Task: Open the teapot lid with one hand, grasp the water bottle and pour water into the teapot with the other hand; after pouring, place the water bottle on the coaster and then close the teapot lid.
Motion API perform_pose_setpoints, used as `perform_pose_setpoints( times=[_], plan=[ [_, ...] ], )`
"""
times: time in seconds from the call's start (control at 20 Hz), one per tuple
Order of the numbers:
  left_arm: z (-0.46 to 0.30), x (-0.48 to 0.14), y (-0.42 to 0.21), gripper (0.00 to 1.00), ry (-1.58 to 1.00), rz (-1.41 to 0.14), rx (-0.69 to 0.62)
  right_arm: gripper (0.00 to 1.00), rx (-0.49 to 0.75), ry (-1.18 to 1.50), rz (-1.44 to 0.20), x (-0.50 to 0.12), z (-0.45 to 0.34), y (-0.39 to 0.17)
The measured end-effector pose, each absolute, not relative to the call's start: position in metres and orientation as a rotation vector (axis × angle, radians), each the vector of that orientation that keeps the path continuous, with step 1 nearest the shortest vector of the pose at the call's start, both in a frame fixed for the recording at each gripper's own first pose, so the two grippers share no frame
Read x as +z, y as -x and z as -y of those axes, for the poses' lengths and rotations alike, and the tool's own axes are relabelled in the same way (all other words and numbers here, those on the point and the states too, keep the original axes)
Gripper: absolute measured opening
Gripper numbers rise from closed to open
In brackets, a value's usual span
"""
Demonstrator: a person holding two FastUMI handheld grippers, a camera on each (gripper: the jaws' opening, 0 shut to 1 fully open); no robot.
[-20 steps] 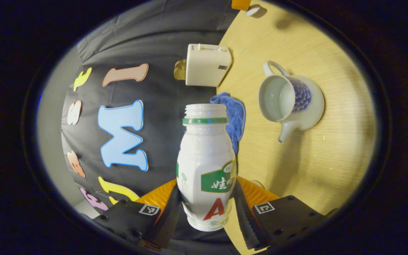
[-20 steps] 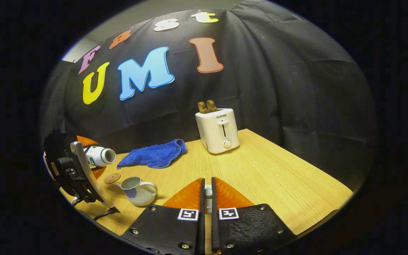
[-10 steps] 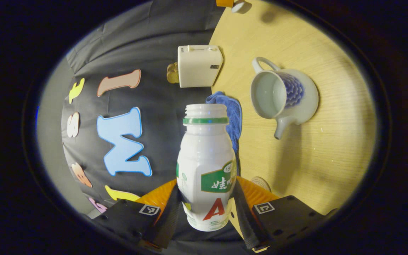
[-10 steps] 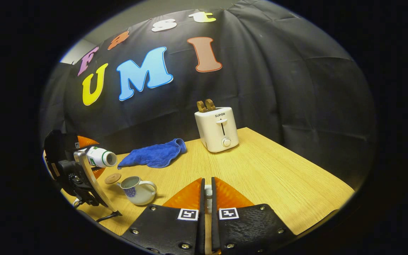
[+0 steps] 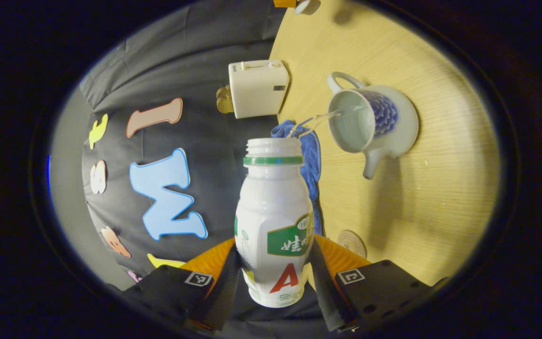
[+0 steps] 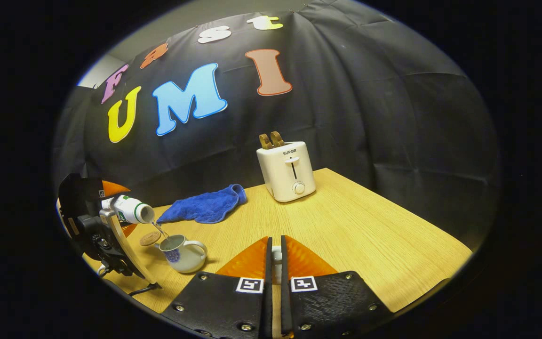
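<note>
1. We saw the left hand-held gripper point(image 5: 274, 278) clamped on the lower body of the white plastic water bottle with a green neck band point(image 5: 274, 221), one finger pressing each side, the bottle tipped on its side.
2. A thin stream of water point(image 5: 315, 121) ran from the open mouth into the lidless white ceramic teapot with blue pattern point(image 5: 372, 123), which stood on the pale wooden worktop point(image 5: 421, 197). In the right gripper view the same bottle point(image 6: 130, 209) hung just above the teapot point(image 6: 182, 254).
3. The right hand-held gripper point(image 6: 274, 263) was nearly closed, its fingers pressing a small white piece point(image 6: 275, 256); we judged it to be the teapot lid, though little of it showed.
4. The round brown coaster point(image 5: 352, 243) lay on the worktop near the teapot, unoccupied.
5. We judged the bottle light and thin-walled: it would dent under a hard squeeze, so the mid-body grip suited it. The teapot looked rigid, smooth and breakable.
6. A blue cloth point(image 6: 204, 206) and a white toaster point(image 6: 286, 170) stood farther back.
</note>
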State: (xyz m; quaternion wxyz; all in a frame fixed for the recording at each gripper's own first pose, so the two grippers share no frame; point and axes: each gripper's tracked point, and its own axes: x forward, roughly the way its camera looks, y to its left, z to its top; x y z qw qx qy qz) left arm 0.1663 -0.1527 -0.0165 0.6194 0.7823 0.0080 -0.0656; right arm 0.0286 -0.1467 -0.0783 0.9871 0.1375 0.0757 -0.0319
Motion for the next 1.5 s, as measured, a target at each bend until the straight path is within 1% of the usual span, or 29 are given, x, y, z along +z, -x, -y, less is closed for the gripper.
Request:
perform_pose_setpoints(
  times=[1.5],
  plan=[
    [0.1502,-0.0065,-0.1645,0.87,-1.956,-0.015,-0.126,0.07,-0.044,-0.288,-0.151,-0.0782,0.1441,-0.0241]
  ],
)
